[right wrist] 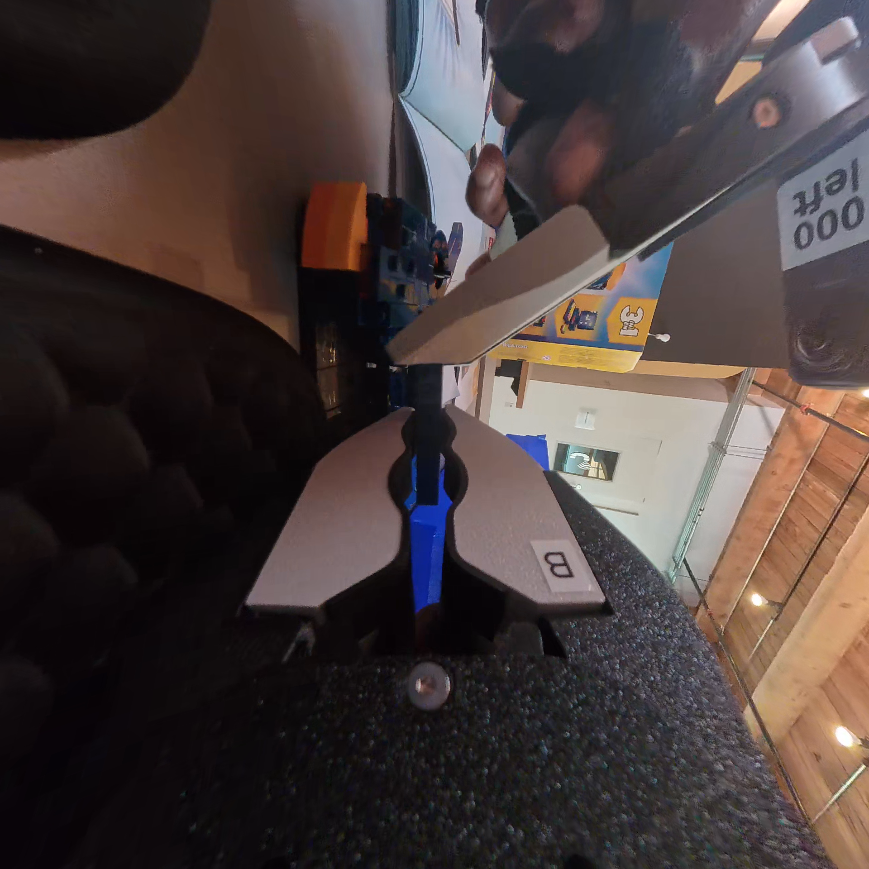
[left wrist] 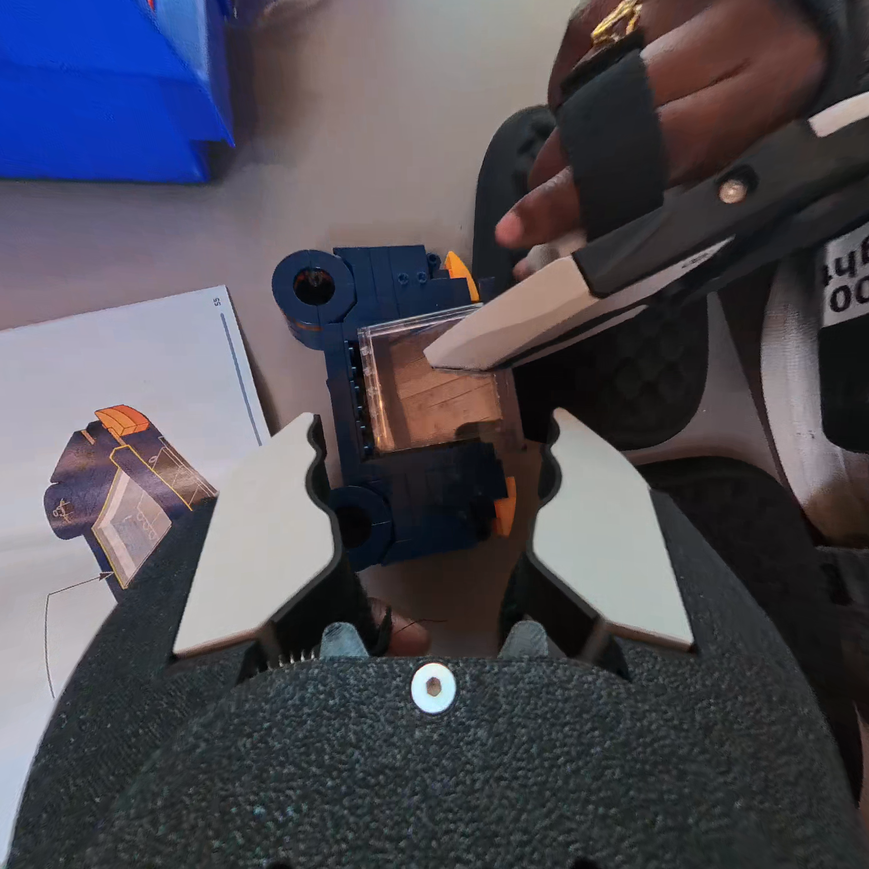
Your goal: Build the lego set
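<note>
Left wrist view, from left: blue bin [left wrist: 103,89] at the table's [left wrist: 376,141] far-left corner, instruction booklet [left wrist: 117,423] nearer. Left gripper [left wrist: 435,451] spread wide around the dark-blue lego model [left wrist: 409,498] with its clear panel [left wrist: 437,395], pads not visibly touching. Right gripper [right wrist: 425,425] clamps a thin dark-blue piece [right wrist: 427,465] beside the model.

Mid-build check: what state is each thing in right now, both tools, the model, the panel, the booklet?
left tool: open, fingers either side of the lego model
right tool: shut on a thin dark blue piece
lego model: partly built, lying flat
clear panel: on the model, right tool's tip at its edge
instruction booklet: open, flat
</note>
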{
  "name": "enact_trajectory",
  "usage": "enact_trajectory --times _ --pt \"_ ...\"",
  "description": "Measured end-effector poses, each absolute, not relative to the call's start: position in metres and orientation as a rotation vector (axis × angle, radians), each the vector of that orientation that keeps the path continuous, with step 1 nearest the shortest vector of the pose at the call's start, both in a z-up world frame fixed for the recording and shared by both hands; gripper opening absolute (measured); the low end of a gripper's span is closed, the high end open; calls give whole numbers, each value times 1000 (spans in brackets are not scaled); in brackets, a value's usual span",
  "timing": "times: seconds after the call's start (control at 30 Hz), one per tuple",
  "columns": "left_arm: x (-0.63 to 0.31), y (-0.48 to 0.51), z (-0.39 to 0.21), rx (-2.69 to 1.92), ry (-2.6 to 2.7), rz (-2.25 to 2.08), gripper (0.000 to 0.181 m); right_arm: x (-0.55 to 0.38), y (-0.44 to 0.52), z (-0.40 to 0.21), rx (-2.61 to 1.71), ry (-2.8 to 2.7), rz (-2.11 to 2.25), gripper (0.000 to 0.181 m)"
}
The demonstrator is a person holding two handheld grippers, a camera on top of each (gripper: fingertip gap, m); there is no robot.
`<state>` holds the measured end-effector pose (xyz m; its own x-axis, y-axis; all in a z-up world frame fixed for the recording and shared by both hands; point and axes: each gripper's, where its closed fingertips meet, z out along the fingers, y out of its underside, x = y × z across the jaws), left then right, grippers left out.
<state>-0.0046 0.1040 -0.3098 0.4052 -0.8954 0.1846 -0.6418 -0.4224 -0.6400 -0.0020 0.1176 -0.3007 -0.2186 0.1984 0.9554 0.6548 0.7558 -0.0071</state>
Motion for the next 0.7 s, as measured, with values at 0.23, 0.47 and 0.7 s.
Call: enact_trajectory --times 0.23,0.47,0.7 --pt "-3 104 -320 -2231 1290 -695 78 -4 117 -303 -651 -1797 -481 7" --pt "-6 102 -330 -2273 1331 -637 79 -5 113 -308 -653 -1869 -399 10" --pt "-7 101 -328 -2274 1324 -652 79 -7 111 -305 -622 -1826 -322 9"
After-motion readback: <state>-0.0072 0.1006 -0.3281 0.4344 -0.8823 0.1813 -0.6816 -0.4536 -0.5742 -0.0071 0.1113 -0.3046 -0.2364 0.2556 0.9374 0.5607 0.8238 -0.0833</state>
